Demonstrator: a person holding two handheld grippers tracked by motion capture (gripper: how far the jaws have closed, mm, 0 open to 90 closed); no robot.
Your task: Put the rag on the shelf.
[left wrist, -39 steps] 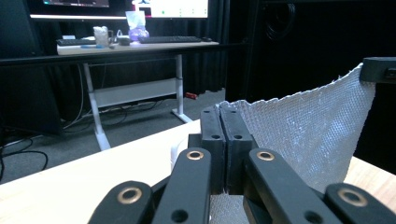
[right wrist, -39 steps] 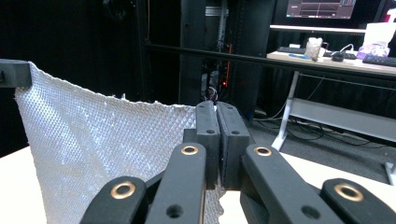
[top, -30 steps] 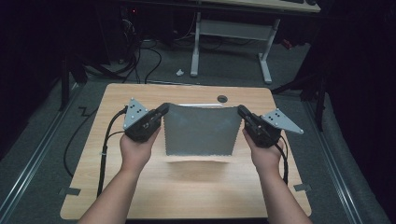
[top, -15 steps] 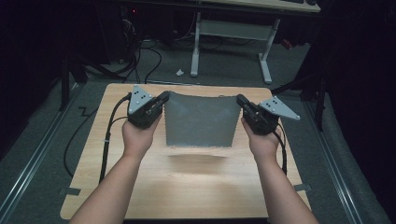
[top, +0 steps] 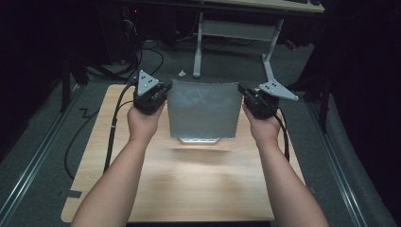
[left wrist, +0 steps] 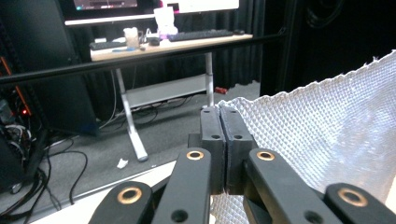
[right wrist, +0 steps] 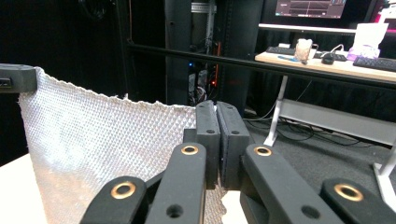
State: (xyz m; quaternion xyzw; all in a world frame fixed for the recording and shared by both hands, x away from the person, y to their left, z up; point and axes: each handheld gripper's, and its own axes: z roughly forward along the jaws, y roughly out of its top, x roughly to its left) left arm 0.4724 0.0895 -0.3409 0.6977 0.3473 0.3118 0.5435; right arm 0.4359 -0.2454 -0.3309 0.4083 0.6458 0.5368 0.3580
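A grey waffle-textured cloth (top: 202,109) hangs stretched between my two grippers above the wooden table (top: 189,189). Its lower edge (top: 199,140) hangs just above the tabletop. My left gripper (top: 165,90) is shut on the cloth's upper left corner, and its closed jaws pinch the white weave (left wrist: 317,140) in the left gripper view (left wrist: 225,140). My right gripper (top: 242,91) is shut on the upper right corner. In the right gripper view (right wrist: 217,140) the cloth (right wrist: 93,149) spreads leftward to the other gripper's black jaw (right wrist: 16,78).
A second desk (left wrist: 168,42) with keyboards and monitors stands beyond the table, its white legs (top: 198,52) on grey carpet. Black cables (top: 113,127) trail off the table's left side. A metal rail (top: 28,170) runs along the floor at the left.
Both grippers have lifted the cloth up and away from me, so it now hangs higher with only its bottom edge near the table.
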